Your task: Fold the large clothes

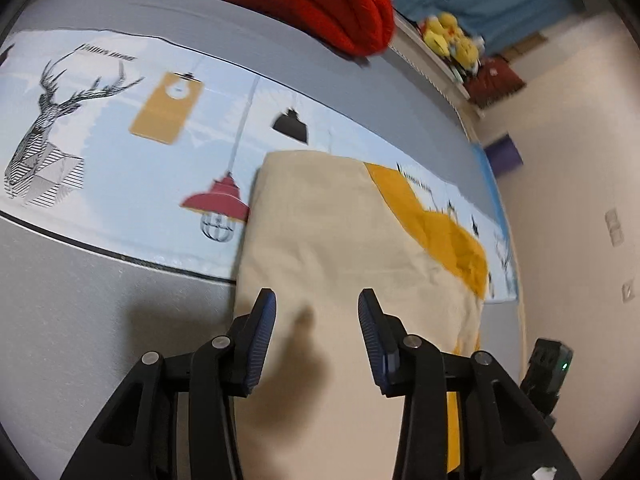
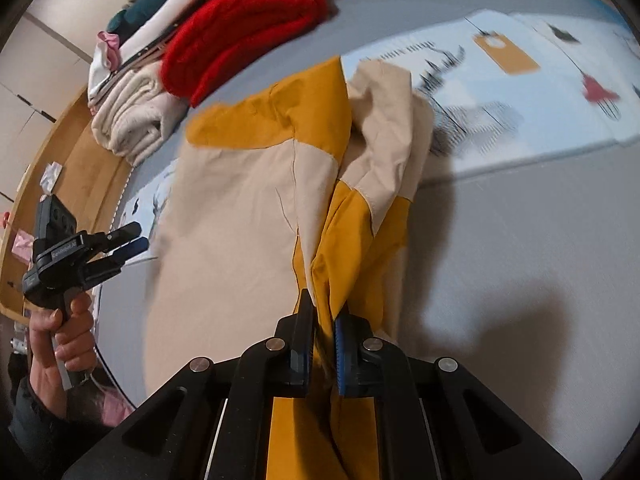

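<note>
A beige and mustard-yellow jacket (image 1: 344, 240) lies on the grey bed, partly folded; it also shows in the right wrist view (image 2: 240, 200). My left gripper (image 1: 316, 300) is open and empty just above the jacket's beige near edge. It also shows at the left of the right wrist view (image 2: 128, 240), held in a hand beside the jacket. My right gripper (image 2: 325, 312) is shut on a bunched yellow and beige sleeve of the jacket (image 2: 372, 184) and lifts it off the bed.
A light blue printed sheet (image 1: 120, 152) with deer and lamp pictures lies across the grey bed (image 1: 80, 320). A red knit (image 2: 240, 24) and a stack of folded clothes (image 2: 132, 120) sit at the bed's far side. A wooden bed frame (image 2: 80, 168) and white wall (image 1: 568, 200) border it.
</note>
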